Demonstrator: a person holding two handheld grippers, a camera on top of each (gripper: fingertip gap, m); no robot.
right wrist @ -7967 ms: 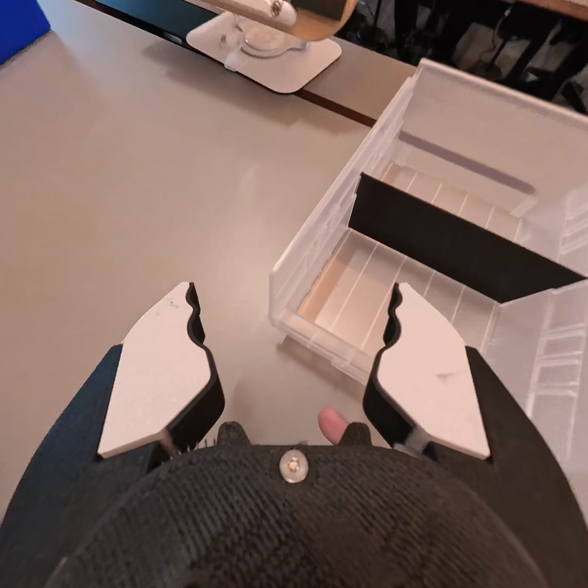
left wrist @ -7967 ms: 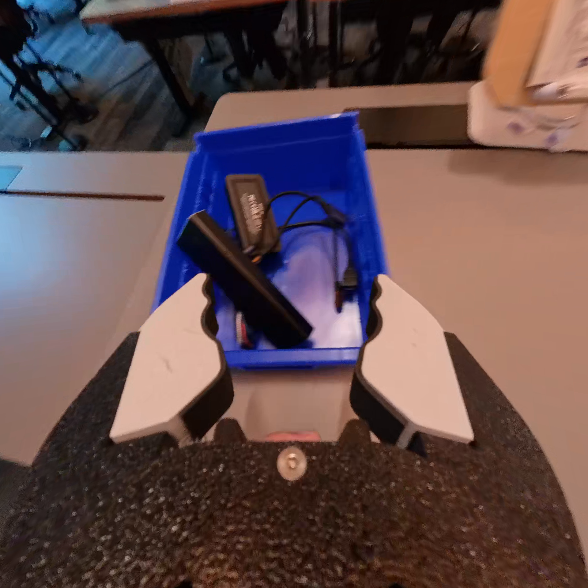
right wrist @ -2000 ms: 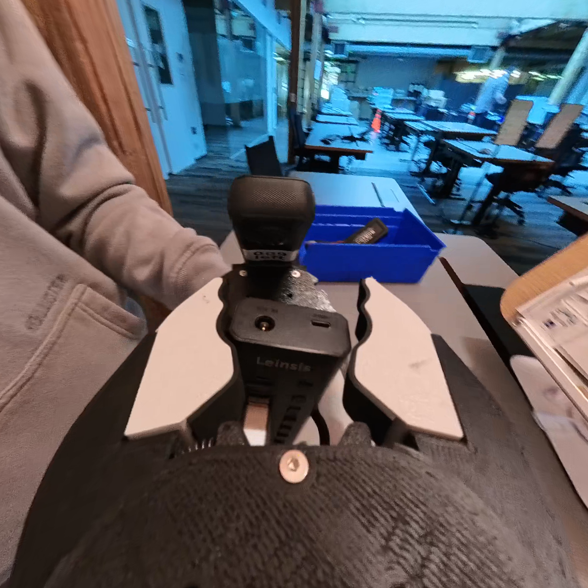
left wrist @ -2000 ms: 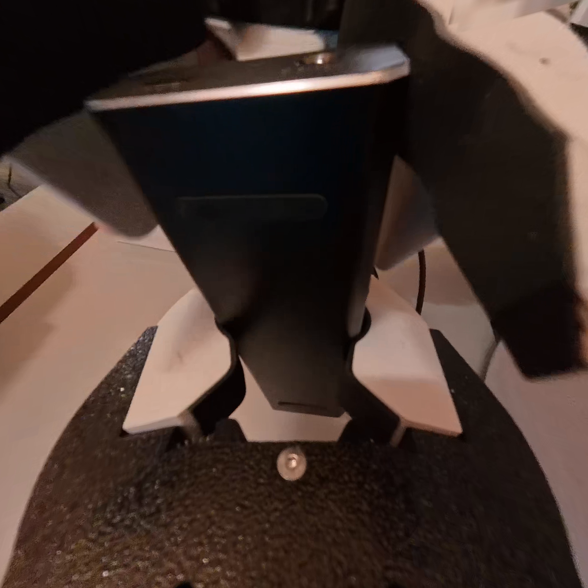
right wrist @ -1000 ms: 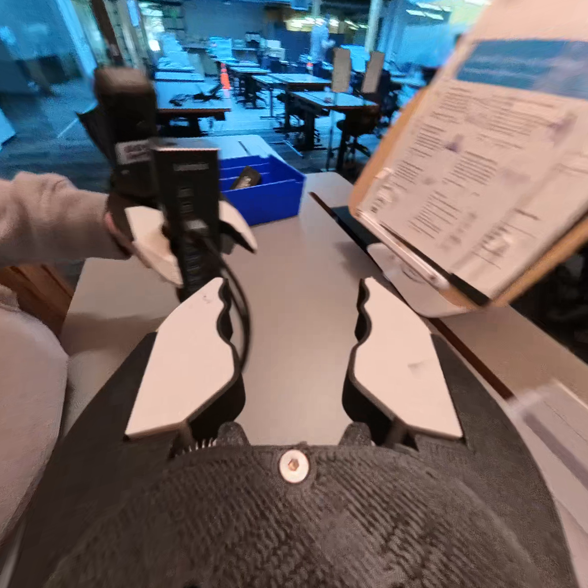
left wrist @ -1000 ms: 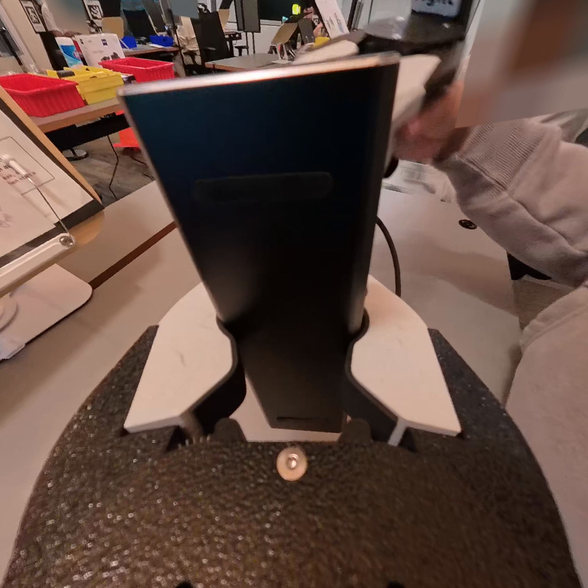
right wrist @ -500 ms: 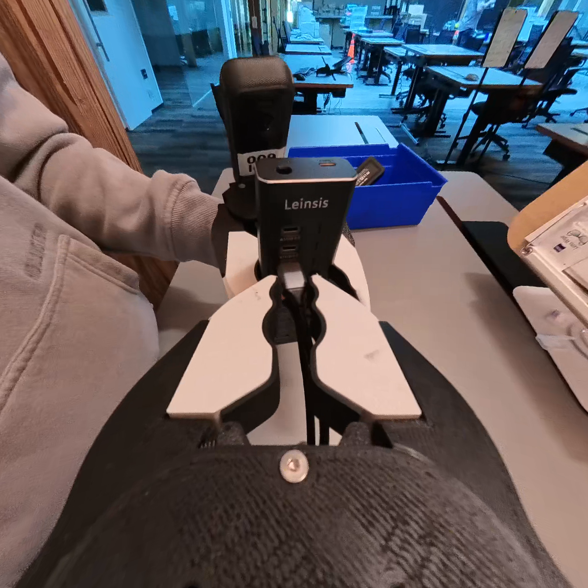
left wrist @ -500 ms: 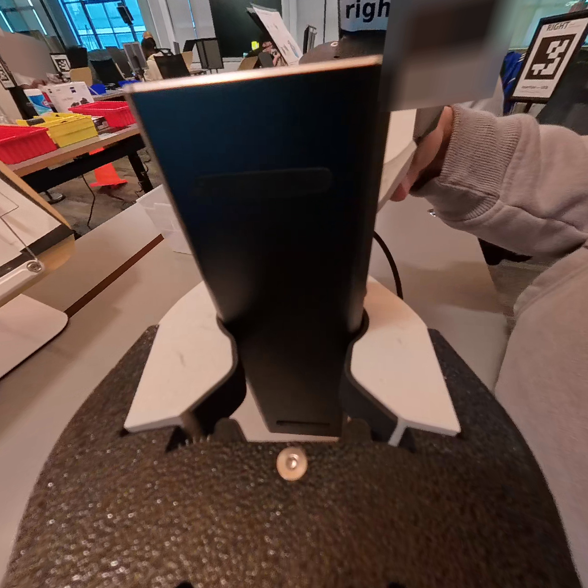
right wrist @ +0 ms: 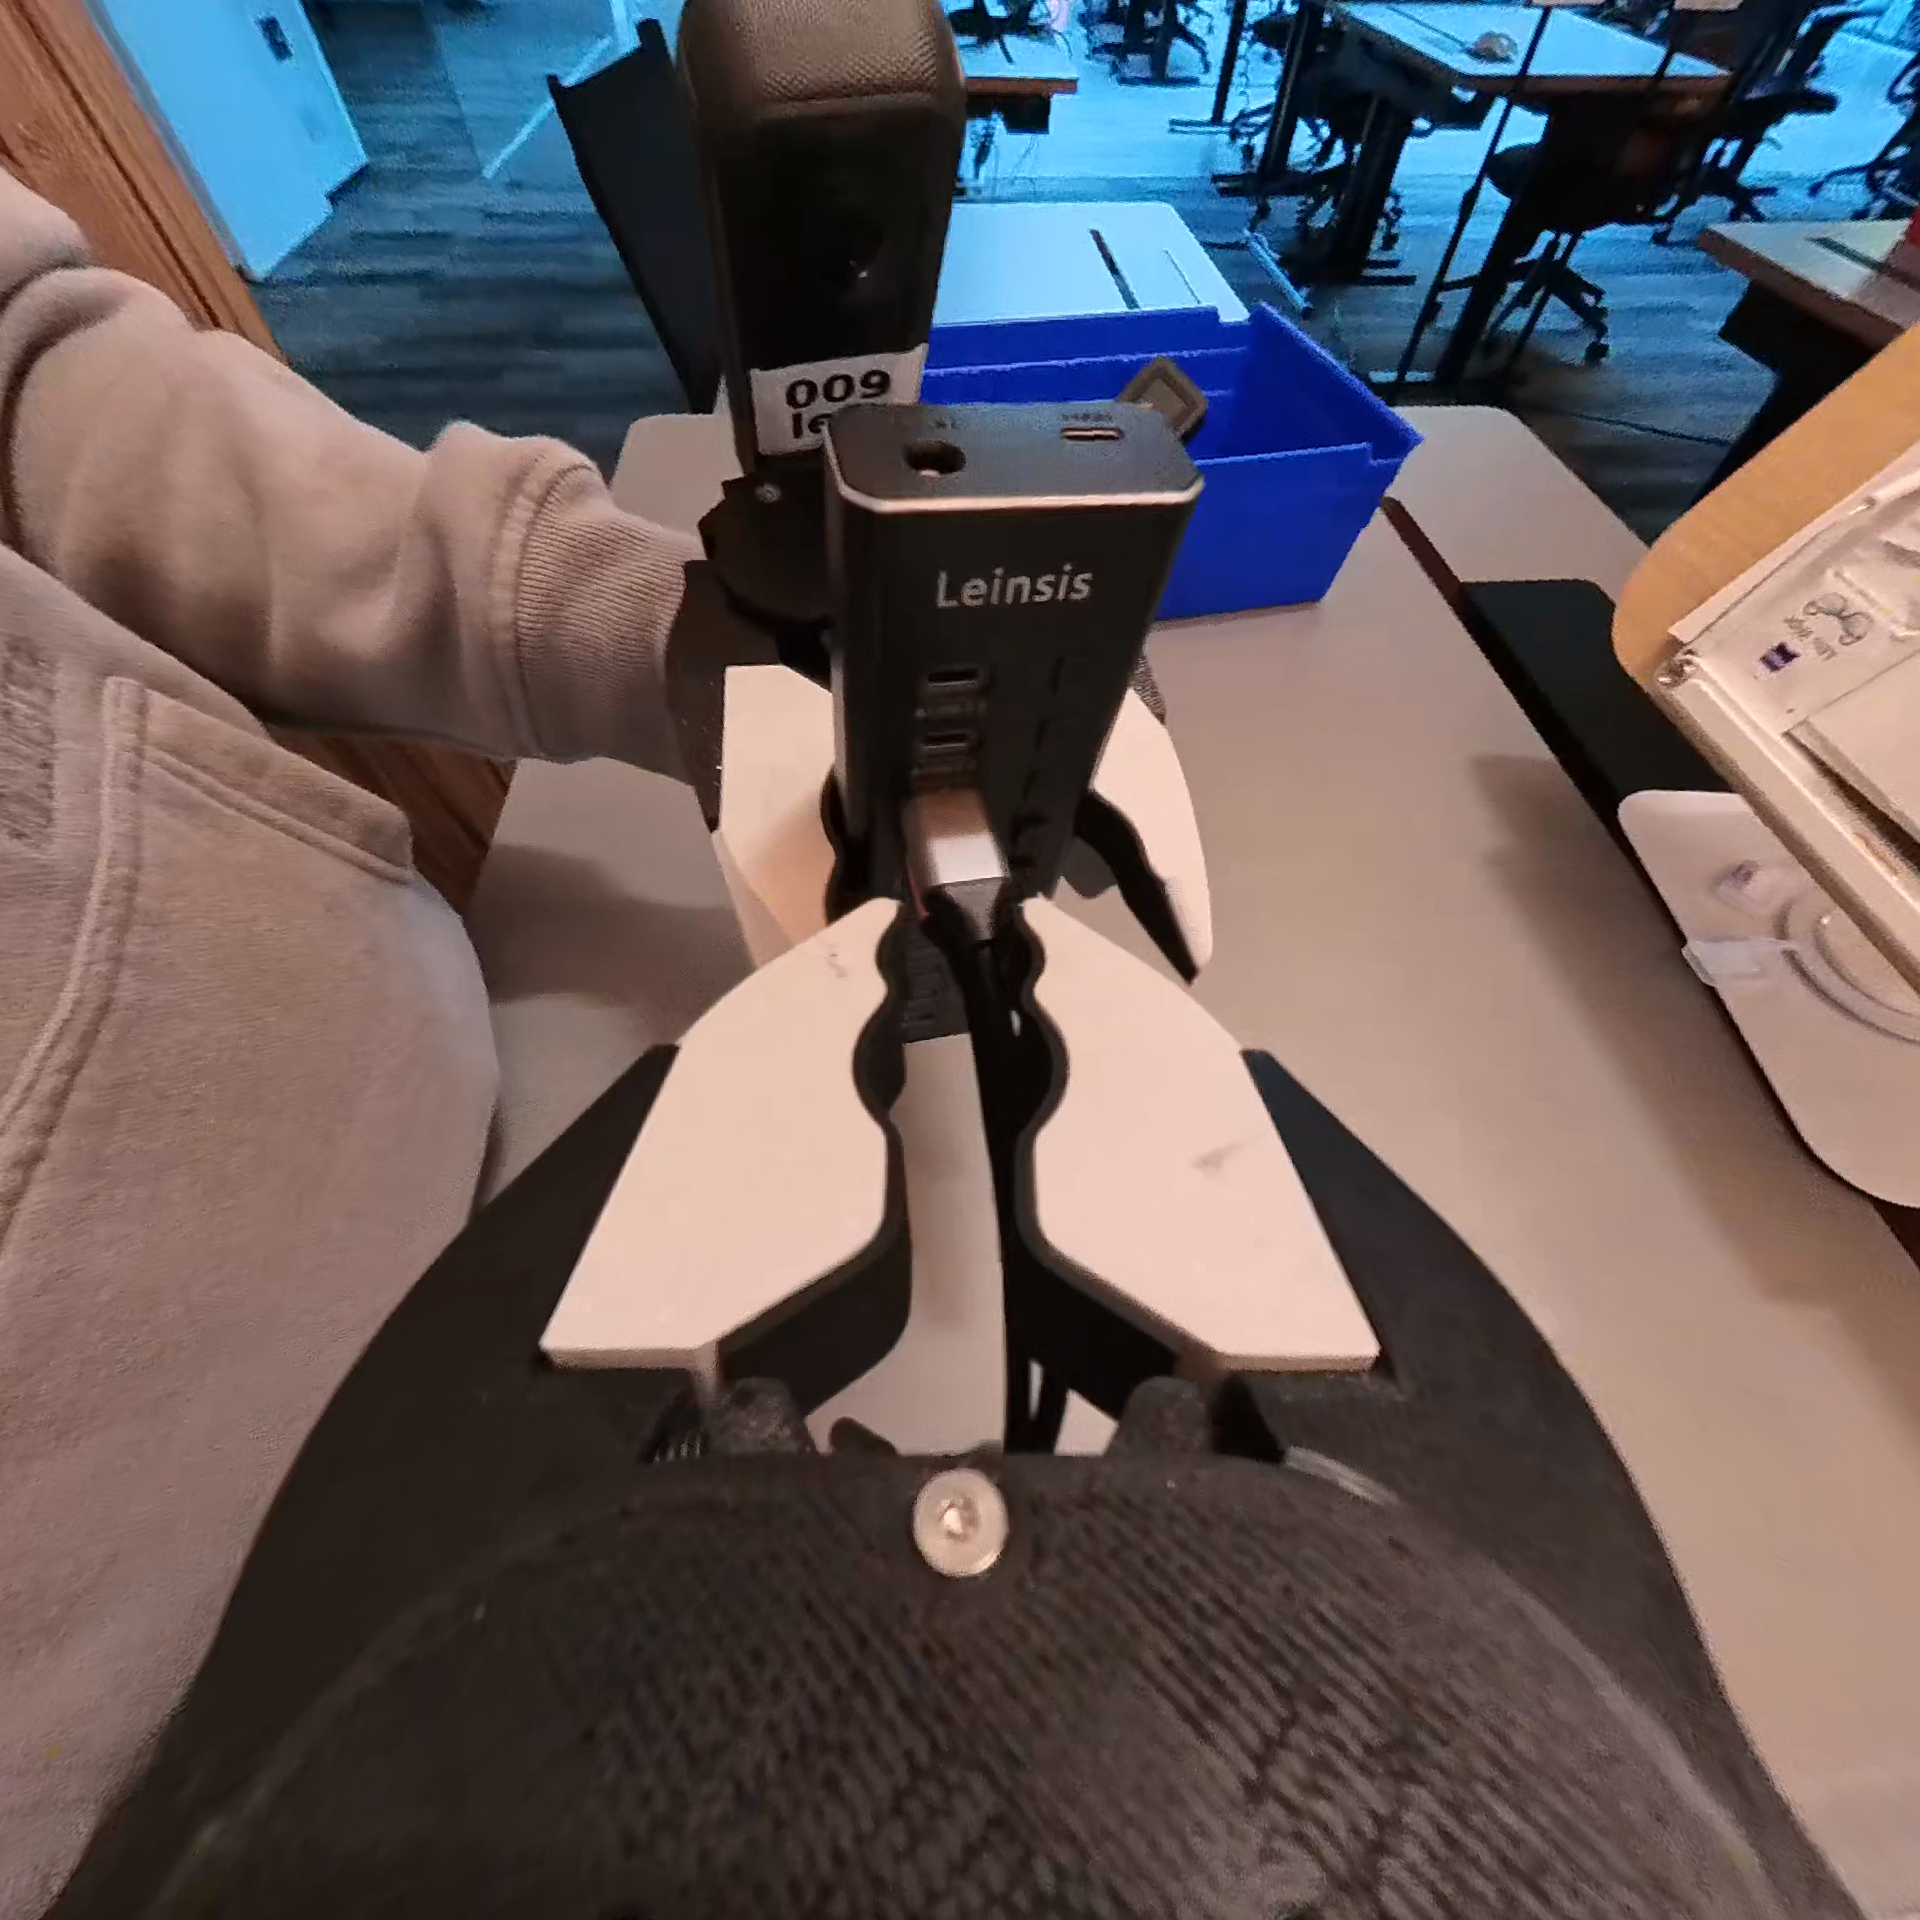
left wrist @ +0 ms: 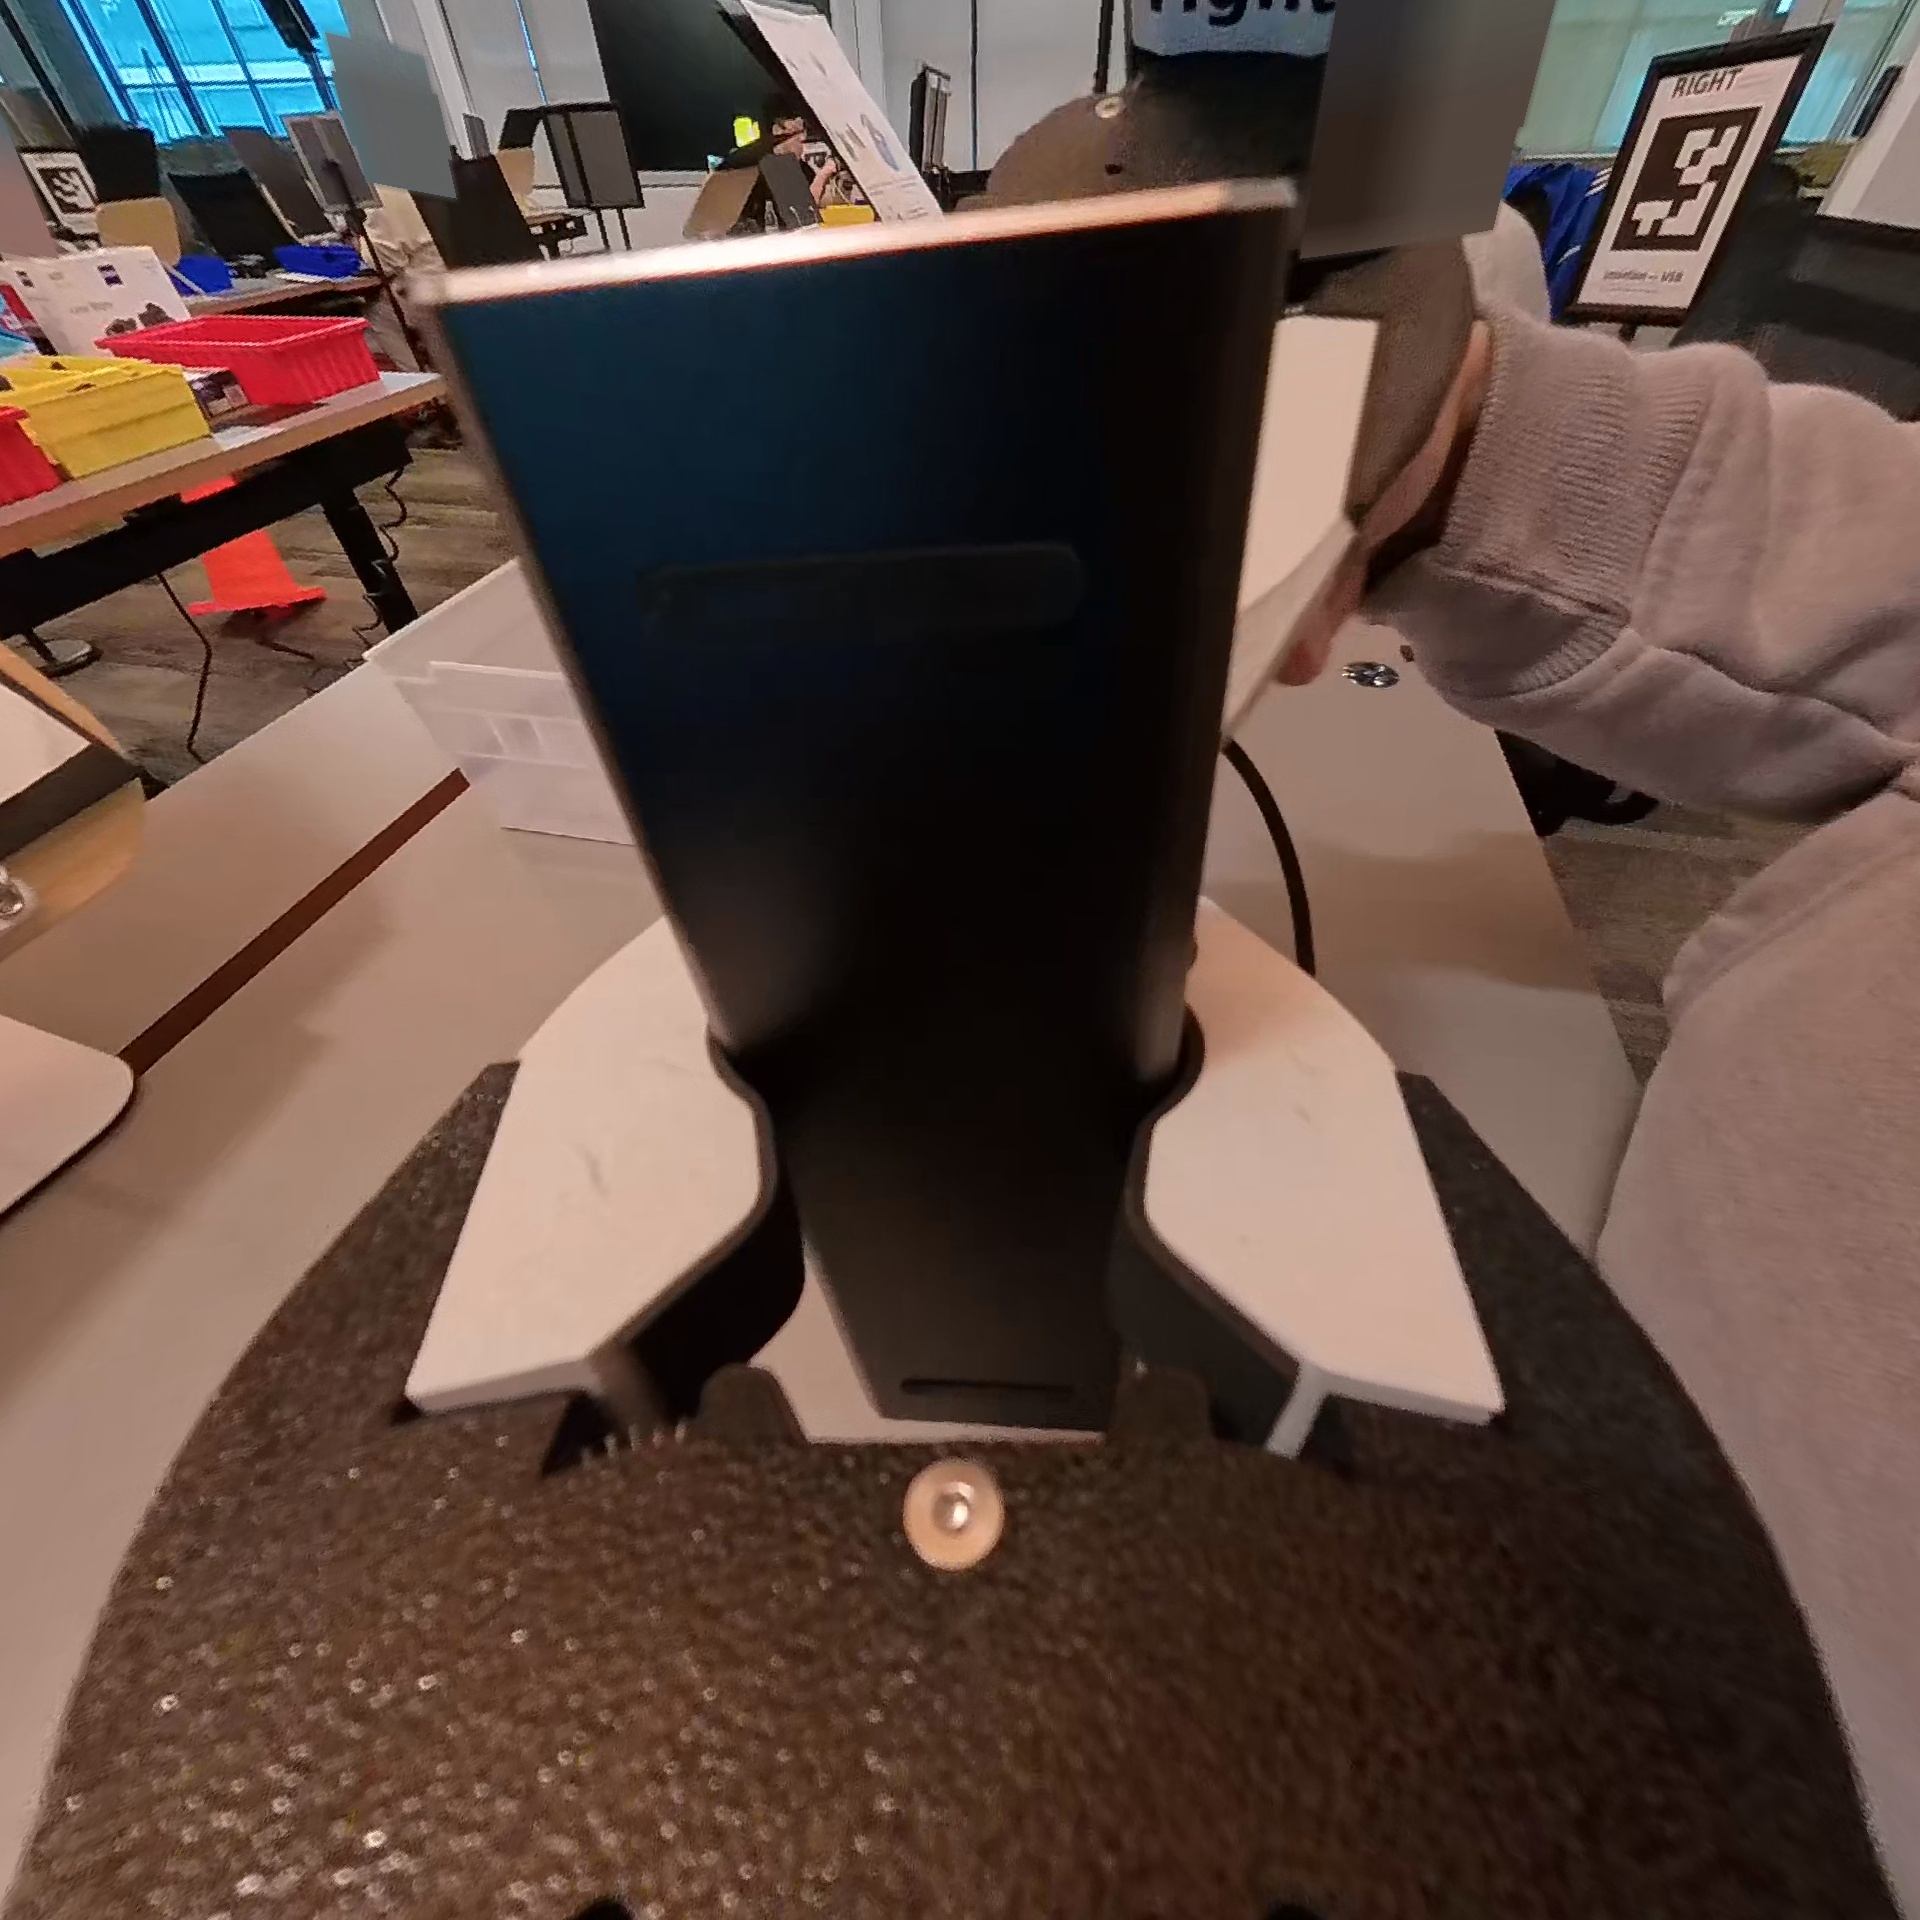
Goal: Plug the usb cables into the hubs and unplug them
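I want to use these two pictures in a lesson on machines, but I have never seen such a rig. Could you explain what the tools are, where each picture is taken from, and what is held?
No robot here: a person holds a two-finger gripper in each hand, and a camera on each looks out along its fingers.

The left wrist view shows the left gripper clamped on a black USB hub, seen from its plain back. The right wrist view faces the hub's port side. There the right gripper is shut on a USB cable, whose silver plug sits at a port; how deep it sits I cannot tell.

On the grey table behind stands a blue bin.
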